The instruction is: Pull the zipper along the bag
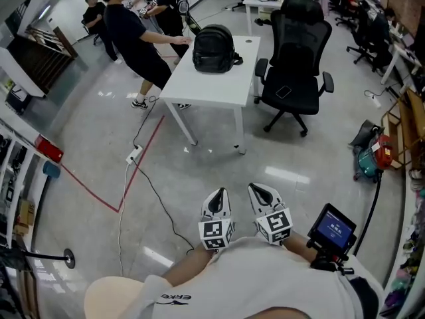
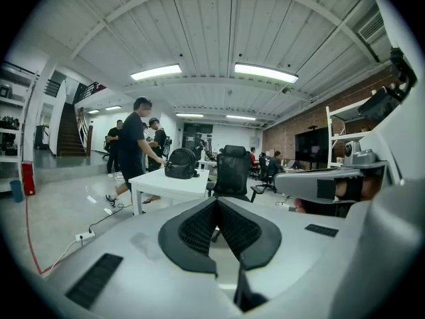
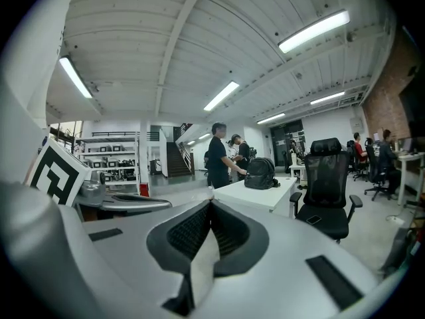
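Open office floor, seen steeply from above. Held close in front of the body, side by side: white left gripper [image 1: 217,203] and white right gripper [image 1: 264,197], each with a square-marker cube at its base. Both pointed forward across bare grey floor.

In the left gripper view, left gripper [image 2: 216,202] clenched, black ribbed pads meeting at the tip, nothing between them. Same in the right gripper view: right gripper [image 3: 210,203] closed tip to tip and empty.

Well apart from both, on the far side of the floor: rounded black fabric backpack [image 1: 213,48], upright on the far end of a white rectangular table [image 1: 219,85]. Also visible, small, ahead in the left gripper view [image 2: 180,163] and the right gripper view [image 3: 259,173]. Zipper too small to make out.

Beside the table on its left, a person in black clothes [image 1: 136,42], one hand stretched toward the backpack. On its right, a black mesh office chair [image 1: 295,45]. On the floor between, a white power strip with a cable [image 1: 134,155].

Judged stage: task not begun, bag untouched by either gripper. Next called for: walking up to the table, opening both sets of jaws, bracing the bag with one gripper and finding the zipper pull with the other.
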A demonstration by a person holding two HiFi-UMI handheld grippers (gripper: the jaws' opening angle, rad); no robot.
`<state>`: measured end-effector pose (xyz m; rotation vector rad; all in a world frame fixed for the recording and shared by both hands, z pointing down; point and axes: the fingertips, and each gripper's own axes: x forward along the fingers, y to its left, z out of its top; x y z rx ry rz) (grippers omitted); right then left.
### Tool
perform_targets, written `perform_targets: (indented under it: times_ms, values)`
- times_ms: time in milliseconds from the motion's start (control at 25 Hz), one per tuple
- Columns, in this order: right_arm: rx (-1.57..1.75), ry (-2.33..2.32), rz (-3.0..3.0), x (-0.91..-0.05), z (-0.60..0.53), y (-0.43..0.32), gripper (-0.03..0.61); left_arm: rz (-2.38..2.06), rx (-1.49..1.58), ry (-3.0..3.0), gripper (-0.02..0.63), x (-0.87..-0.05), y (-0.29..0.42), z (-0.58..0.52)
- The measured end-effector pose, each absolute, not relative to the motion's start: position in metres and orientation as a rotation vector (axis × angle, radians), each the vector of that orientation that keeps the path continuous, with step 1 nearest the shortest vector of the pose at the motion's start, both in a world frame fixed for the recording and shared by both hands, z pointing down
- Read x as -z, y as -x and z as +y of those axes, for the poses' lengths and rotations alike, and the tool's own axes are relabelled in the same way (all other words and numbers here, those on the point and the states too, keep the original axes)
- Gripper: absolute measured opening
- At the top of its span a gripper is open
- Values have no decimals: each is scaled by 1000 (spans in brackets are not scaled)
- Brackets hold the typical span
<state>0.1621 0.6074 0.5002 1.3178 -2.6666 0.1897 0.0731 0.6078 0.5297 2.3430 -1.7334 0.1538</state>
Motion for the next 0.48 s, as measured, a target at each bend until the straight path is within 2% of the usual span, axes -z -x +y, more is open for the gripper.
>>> perform_targets:
  times_ms: [480]
  values:
    - [-203, -1354, -2662, -499, 588, -215, 3, -1715, -163, -2370, 3, -525, -126, 585]
